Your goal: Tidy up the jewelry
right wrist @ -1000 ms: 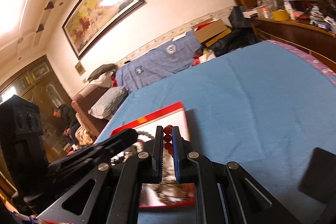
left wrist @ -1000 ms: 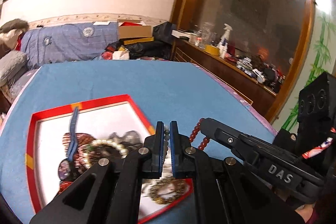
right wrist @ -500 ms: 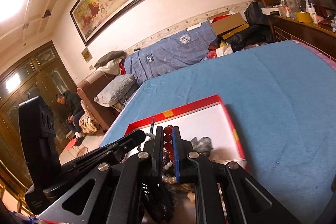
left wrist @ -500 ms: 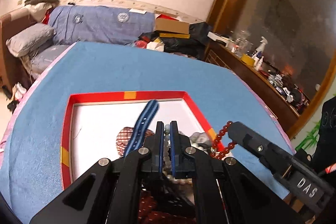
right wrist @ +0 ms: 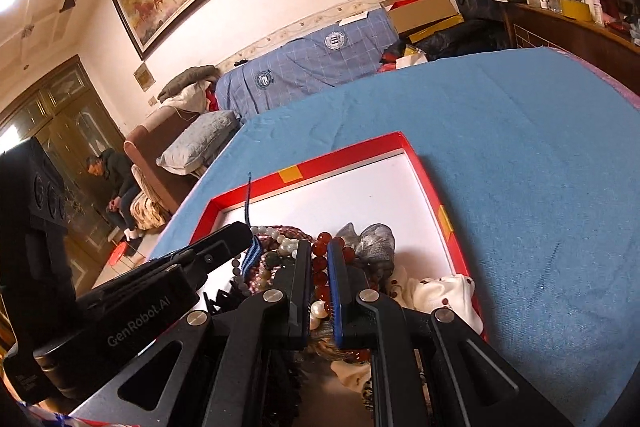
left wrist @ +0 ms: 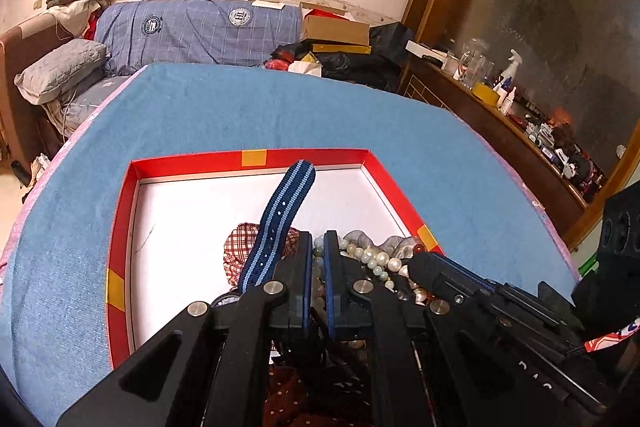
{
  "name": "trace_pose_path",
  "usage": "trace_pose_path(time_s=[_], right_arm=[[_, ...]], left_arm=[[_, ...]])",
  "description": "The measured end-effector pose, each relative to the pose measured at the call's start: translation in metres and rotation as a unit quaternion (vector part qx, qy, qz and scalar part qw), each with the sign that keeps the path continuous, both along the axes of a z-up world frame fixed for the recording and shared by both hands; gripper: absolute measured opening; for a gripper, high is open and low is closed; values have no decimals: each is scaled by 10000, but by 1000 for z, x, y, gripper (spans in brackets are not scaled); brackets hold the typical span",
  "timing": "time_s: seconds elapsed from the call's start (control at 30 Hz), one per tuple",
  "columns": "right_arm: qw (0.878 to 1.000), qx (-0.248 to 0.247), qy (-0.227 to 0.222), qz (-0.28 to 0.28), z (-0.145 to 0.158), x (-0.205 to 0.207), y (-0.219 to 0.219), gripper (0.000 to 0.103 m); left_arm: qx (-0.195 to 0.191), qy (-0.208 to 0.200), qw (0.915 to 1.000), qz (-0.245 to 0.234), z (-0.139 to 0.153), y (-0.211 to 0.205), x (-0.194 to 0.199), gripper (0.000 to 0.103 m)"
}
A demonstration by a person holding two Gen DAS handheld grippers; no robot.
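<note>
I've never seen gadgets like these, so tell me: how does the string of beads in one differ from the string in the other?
The left gripper is shut on a pale bead strand of greenish-white beads, while the right gripper is shut on a red bead strand of deep, glossy red. The red beads look larger than the pale ones. Both strands are pinched between closed jaws over the red-rimmed tray.

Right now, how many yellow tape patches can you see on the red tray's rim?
3. One on the red tray far wall, one on the left wall, one on the right wall. The near rim is hidden, so there may be more.
</note>
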State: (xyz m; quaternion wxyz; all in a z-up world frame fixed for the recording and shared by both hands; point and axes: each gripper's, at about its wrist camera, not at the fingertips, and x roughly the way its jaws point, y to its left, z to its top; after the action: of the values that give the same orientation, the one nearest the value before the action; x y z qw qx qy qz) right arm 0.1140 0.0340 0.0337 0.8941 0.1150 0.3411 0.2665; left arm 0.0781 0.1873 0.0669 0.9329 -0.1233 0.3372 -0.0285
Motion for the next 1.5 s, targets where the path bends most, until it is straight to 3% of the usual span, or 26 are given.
trace_pose_path(time_s=[0.5, 1.0, 1.37, 1.47, 1.5], right_arm=[[9999, -106, 118, 13, -7, -5, -6, 9], [9997, -77, -227, 31, 8, -22, -13, 10], [9993, 3, -360, -33, 13, -29, -27, 18], [9992, -28, -393, -41, 13, -31, -27, 21], [9992, -35, -397, -35, 13, -32, -27, 22]], left_arm=[[72, 151, 9999, 7, -8, -2, 5, 5], [107, 191, 9998, 35, -12, -1, 7, 5], [164, 163, 9997, 99, -11, -3, 5, 5], [195, 182, 9996, 114, -12, -4, 5, 8], [203, 187, 9995, 130, -12, -3, 5, 14]])
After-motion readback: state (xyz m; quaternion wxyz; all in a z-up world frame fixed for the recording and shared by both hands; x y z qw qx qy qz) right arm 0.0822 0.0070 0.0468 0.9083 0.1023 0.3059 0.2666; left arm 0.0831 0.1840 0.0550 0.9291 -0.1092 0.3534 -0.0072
